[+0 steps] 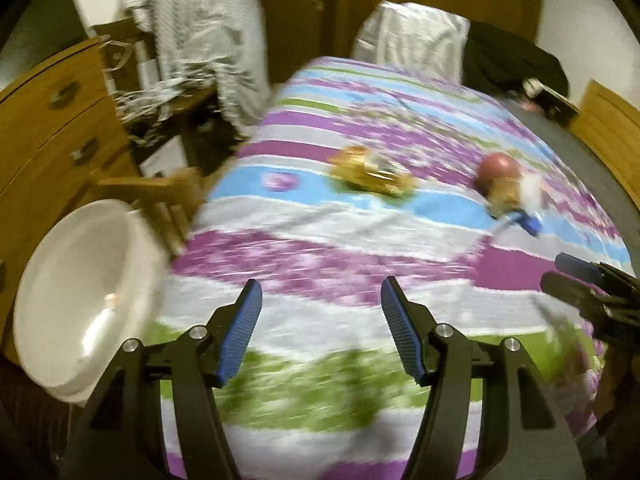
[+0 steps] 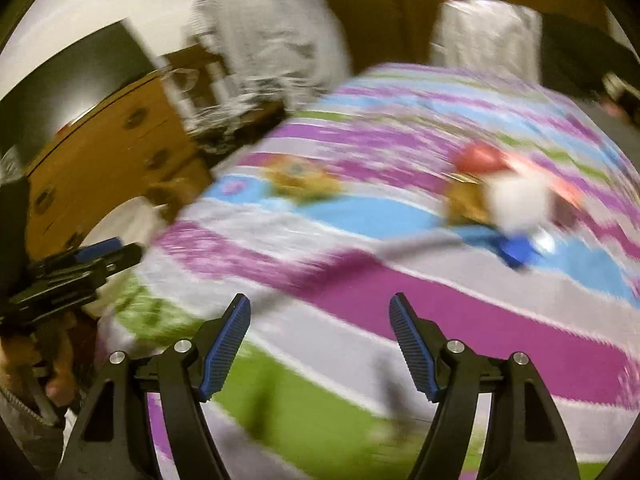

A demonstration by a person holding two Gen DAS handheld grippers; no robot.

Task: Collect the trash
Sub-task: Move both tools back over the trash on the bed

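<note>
Both views are motion-blurred. On a striped purple, blue and green bedspread [image 1: 320, 240] lie a gold wrapper [image 1: 370, 174] and a pile of trash [image 1: 506, 184] with a red round piece, white paper and a blue scrap. The wrapper [image 2: 302, 180] and the pile [image 2: 504, 200] also show in the right wrist view. My left gripper [image 1: 322, 332] is open and empty above the near end of the bed. My right gripper [image 2: 320, 344] is open and empty too. Each gripper shows at the edge of the other's view.
A white bowl-shaped bin [image 1: 84, 300] stands at the left of the bed. A wooden dresser [image 1: 52, 136] and a wooden chair [image 1: 160, 196] are behind it. Grey clothes [image 1: 200, 32] hang at the back. A white pillow [image 1: 412, 36] and dark clothing [image 1: 512, 60] lie at the bed's far end.
</note>
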